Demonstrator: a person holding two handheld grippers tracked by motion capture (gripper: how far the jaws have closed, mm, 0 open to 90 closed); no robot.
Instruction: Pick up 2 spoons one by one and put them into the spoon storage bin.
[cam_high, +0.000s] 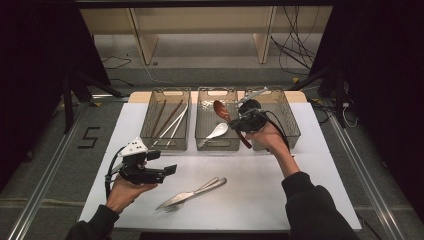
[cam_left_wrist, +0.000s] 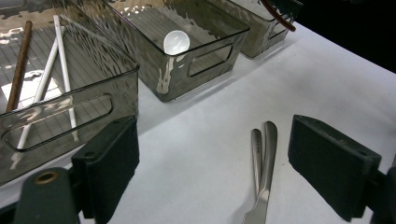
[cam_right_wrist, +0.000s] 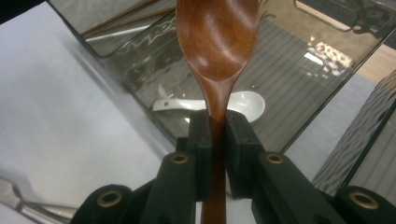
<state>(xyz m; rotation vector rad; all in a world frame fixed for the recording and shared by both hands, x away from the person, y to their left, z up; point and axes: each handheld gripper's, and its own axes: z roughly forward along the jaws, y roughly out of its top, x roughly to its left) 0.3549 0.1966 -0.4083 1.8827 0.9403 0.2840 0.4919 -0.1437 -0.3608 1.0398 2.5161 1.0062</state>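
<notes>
- Above the middle bin (cam_high: 217, 142), I am holding the wooden spoon (cam_right_wrist: 217, 51) by its handle, clamped in my right gripper (cam_right_wrist: 217, 140).
- Inside that bin, a white spoon (cam_high: 216, 132) is lying.
- Nearer me than the bin, my left gripper (cam_left_wrist: 212, 163) is hovering with jaws wide over the knife and fork (cam_high: 192, 194).

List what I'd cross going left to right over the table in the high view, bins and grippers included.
Left gripper → left bin with chopsticks → knife and fork lying on the table → middle bin with the white spoon → right gripper clamped on the wooden spoon → right bin.
</notes>
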